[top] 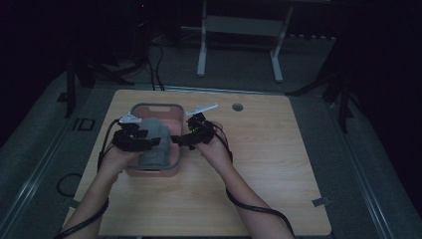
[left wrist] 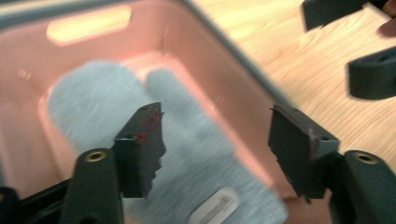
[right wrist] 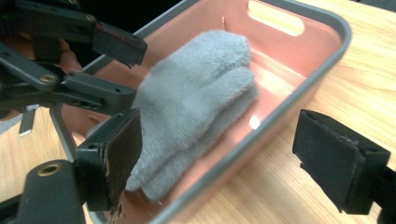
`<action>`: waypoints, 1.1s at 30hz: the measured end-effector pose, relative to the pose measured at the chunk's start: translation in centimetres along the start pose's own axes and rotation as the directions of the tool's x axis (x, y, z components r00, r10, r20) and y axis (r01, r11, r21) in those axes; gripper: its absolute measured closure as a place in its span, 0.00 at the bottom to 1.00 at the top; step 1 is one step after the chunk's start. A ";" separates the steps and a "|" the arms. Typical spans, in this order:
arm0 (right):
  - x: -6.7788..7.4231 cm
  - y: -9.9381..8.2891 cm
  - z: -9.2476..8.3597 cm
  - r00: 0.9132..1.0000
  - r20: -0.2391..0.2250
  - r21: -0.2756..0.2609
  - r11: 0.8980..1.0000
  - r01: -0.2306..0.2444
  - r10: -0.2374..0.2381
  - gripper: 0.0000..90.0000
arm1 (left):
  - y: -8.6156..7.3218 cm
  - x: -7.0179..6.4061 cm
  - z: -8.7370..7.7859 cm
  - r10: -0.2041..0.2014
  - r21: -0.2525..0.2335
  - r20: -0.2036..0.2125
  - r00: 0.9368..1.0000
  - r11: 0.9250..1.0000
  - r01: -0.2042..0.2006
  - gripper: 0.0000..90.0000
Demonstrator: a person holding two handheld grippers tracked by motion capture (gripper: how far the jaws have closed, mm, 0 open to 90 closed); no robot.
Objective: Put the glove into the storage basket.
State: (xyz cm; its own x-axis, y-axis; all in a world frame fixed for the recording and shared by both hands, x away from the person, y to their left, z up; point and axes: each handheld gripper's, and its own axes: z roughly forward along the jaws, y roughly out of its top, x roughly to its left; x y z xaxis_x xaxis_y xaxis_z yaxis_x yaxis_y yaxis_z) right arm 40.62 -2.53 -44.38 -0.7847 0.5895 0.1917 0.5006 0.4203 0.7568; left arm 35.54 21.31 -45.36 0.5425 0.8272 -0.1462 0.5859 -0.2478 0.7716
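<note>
Grey fuzzy socks (right wrist: 196, 107) lie folded in the pink bin (top: 175, 162), which sits on the tabletop (top: 259, 164) toward its left half; in the high view the pair runs lengthwise down the bin's middle. Left gripper (left wrist: 219, 149) hovers over the bin with fingers (left wrist: 140, 144) spread wide and nothing between them, one finger above the socks and the other out past the bin's right wall. Right gripper (right wrist: 224, 163) sits just outside that same wall, fingers also wide and empty, straddling the rim from the tabletop side. The step looks like a pick of the socks out of the bin, probably by the left gripper, though the left gripper view is blurred so exact height over the fabric is hard to tell. To do it well: shift the left gripper inward so both fingers clear the wall and land either side of the sock bundle, drop until the tips sink into the pile, close across the narrow width to catch both layers, then lift straight up. Keep the right gripper off the rim or use it to steady the bin, since a light bin may ride up with the socks.
</note>
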 end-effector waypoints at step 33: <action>-5.2 -9.0 -10.6 0.996 0.083 -0.077 0.997 0.017 -0.011 0.17 | -1.7 -10.6 4.0 0.170 -0.166 0.063 0.983 0.973 -0.158 0.11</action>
State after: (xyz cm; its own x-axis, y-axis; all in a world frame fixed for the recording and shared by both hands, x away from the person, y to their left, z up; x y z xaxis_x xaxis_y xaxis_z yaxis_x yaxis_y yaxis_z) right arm 36.35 -16.72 -45.56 -0.7570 0.6402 0.1310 0.4576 0.3763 0.8056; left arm 31.22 10.89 -47.58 0.6713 0.7394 -0.0517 0.3846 -0.2879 0.8771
